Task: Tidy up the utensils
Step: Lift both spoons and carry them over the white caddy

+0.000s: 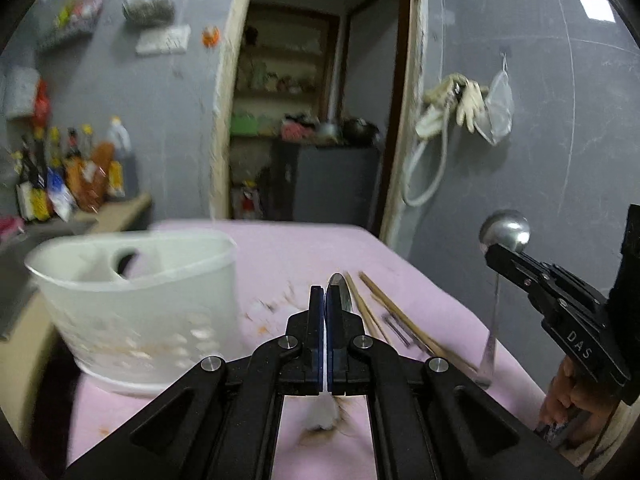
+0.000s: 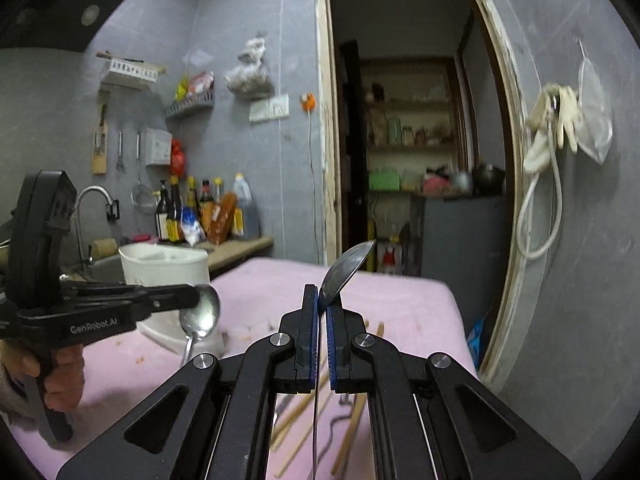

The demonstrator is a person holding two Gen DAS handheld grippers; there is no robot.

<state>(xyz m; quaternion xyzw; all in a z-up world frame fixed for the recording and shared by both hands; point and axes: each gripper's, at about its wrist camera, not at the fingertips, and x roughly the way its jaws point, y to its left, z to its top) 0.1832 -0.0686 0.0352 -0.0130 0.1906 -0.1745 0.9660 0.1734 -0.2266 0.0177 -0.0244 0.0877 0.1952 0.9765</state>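
My left gripper (image 1: 324,292) is shut on a steel spoon (image 1: 340,294), whose bowl shows edge-on beside the pads. The right wrist view shows that left gripper (image 2: 196,300) gripping this spoon (image 2: 200,314) at the bowl, handle hanging down. My right gripper (image 2: 322,296) is shut on a second spoon (image 2: 344,270), bowl up and handle running down between the fingers. In the left wrist view the right gripper (image 1: 494,254) holds that spoon (image 1: 505,230) above the pink cloth (image 1: 280,248). A white perforated utensil caddy (image 1: 132,300) stands on the cloth at left. Wooden chopsticks (image 1: 384,308) lie on the cloth.
A thin metal utensil (image 2: 336,424) lies among the chopsticks (image 2: 304,412). Behind the caddy (image 2: 164,268) are a sink with a tap (image 2: 92,196) and several sauce bottles (image 2: 200,212). An open doorway (image 2: 404,140) is straight ahead, with a grey wall to the right. A person's hand (image 2: 60,376) grips the left handle.
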